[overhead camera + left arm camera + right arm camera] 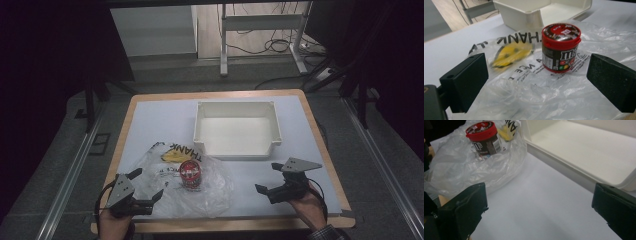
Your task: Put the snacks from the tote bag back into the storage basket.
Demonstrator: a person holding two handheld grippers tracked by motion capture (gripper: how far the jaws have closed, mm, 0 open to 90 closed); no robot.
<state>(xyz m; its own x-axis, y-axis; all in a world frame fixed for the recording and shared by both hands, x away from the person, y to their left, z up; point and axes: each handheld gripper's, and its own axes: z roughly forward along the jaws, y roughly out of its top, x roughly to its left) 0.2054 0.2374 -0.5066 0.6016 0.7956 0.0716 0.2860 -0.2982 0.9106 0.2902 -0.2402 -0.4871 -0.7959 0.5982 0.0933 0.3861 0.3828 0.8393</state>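
Nothing is gripped yet: both the left gripper [143,186] and right gripper [267,178] hang spread wide with nothing between them. The candy jar [561,47] stands upright on the plastic bag [212,192] (beside 1 white bin [274,122]), so the pick-up remains.

place: lab | cues: dark curtains [45,60], loose floor cables [265,47], bare metal table legs [224,45]

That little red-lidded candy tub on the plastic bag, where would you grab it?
Probably around the dark round body of the candy tub, below its wider red lid, coming in level from the left claw's side. It stands upright on the plastic bag, and the open jaws already face it.
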